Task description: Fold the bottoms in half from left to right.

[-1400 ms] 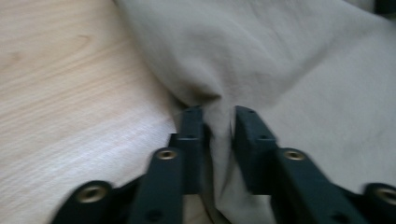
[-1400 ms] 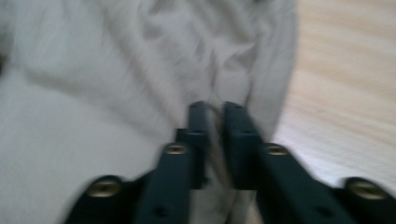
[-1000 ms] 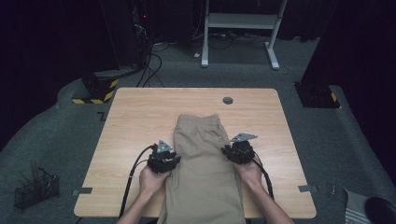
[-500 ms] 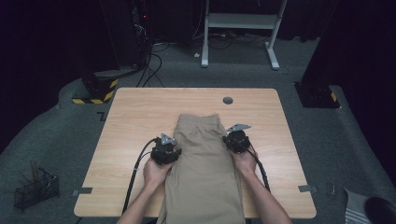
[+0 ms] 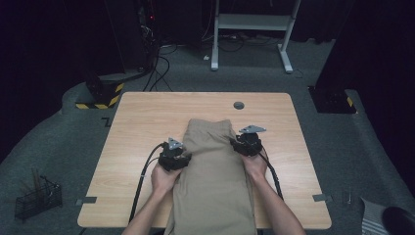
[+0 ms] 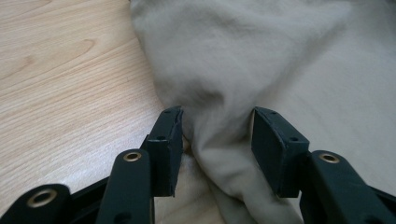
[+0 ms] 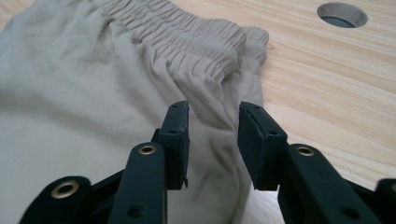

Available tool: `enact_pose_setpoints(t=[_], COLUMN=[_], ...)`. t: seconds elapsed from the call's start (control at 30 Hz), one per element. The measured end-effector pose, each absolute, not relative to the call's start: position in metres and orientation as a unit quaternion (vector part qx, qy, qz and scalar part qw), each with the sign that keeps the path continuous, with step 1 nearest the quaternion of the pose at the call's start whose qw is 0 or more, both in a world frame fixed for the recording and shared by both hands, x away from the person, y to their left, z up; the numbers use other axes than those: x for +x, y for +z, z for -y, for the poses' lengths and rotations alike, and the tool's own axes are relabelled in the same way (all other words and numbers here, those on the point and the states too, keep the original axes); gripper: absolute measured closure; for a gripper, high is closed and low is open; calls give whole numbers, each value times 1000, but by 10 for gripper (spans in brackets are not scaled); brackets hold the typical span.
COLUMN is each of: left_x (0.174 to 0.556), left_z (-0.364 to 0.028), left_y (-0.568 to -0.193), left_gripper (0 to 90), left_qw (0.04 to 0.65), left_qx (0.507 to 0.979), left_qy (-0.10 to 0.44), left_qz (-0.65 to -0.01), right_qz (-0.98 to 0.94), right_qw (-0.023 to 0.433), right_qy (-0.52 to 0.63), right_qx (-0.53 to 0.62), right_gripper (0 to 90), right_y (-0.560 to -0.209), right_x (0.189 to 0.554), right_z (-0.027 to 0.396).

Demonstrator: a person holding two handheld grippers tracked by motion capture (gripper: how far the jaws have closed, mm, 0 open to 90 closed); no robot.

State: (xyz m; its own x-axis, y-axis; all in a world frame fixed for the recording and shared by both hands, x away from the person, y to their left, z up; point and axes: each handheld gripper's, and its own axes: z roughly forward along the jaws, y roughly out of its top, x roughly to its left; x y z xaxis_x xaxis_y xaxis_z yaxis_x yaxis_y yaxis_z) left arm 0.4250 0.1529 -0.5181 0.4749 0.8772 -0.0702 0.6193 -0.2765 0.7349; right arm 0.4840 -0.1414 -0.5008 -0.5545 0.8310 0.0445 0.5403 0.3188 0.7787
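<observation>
Here, at the wooden table, as my feeds show it:

Trousers (image 5: 215, 176): beige, lying flat down the middle of the table (image 5: 142, 122), elastic waistband at the far end, legs running off the near edge between my operator's forearms.

Left gripper (image 5: 174, 157): at the trousers' left edge, about halfway along. In the left gripper view its jaws stand apart with a raised fold of cloth (image 6: 219, 135) between them, not yet pinched; the left pad sits over bare wood beside the hem.

Right gripper (image 5: 247, 142): at the right edge, just below the waistband. In the right gripper view its jaws are parted astride the side seam, the gathered waistband (image 7: 201, 42) just ahead.

Hole (image 7: 342, 14): round cable opening in the tabletop, beyond the waistband, well apart from the cloth.

Floor: grey carpet, a wire basket (image 5: 36, 198) at the near left.
</observation>
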Motion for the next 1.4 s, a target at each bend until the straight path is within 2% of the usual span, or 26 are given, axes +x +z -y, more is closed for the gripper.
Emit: enact_pose_setpoints(t=[0.03,0.17,0.23,0.37,0.43,0.57,0.67,0.73,0.87,0.93,1.07,1.13,1.2,1.3,1.33,1.4], left_x=[426,419,408,380,376,389,404,411,415,416,414,414,416,418,418,415], left_z=[-153,-150,-147,-147,-149,-156,-157,-156,-153,-152,-148,-149,-150,-153,-154,-156], left_y=[-520,-520,-519,-517,-515,-506,-505,-508,-516,-520,-520,-521,-521,-520,-519,-516], left_gripper=[533,571,591,612,591,472,438,423,416,424,451,449,441,411,396,379], left_qw=[362,354,351,349,349,384,392,391,377,365,345,348,347,346,345,343], left_qx=[779,787,796,812,813,780,767,765,771,776,790,789,788,784,784,784], left_qy=[176,180,181,167,157,175,173,164,160,157,191,190,190,184,180,186], left_qz=[-481,-472,-458,-437,-438,-462,-477,-485,-487,-489,-469,-470,-472,-482,-484,-482], right_qz=[-789,-808,-815,-834,-840,-823,-812,-815,-826,-825,-813,-816,-818,-818,-814,-807], right_qw=[181,141,137,138,132,139,141,131,128,147,186,206,199,164,158,163], right_qy=[391,363,362,355,354,379,391,387,368,368,379,364,349,341,346,357], right_qx=[437,443,430,399,389,399,409,412,407,403,401,399,411,433,439,441], right_gripper=[676,889,899,899,888,703,654,682,868,885,886,886,884,824,754,677], right_y=[-503,-518,-518,-517,-516,-507,-502,-504,-512,-505,-487,-487,-498,-516,-514,-507], right_x=[486,491,482,456,447,445,456,465,475,475,478,483,492,500,500,494], right_z=[141,143,143,143,145,149,146,140,135,135,138,136,137,139,141,144])
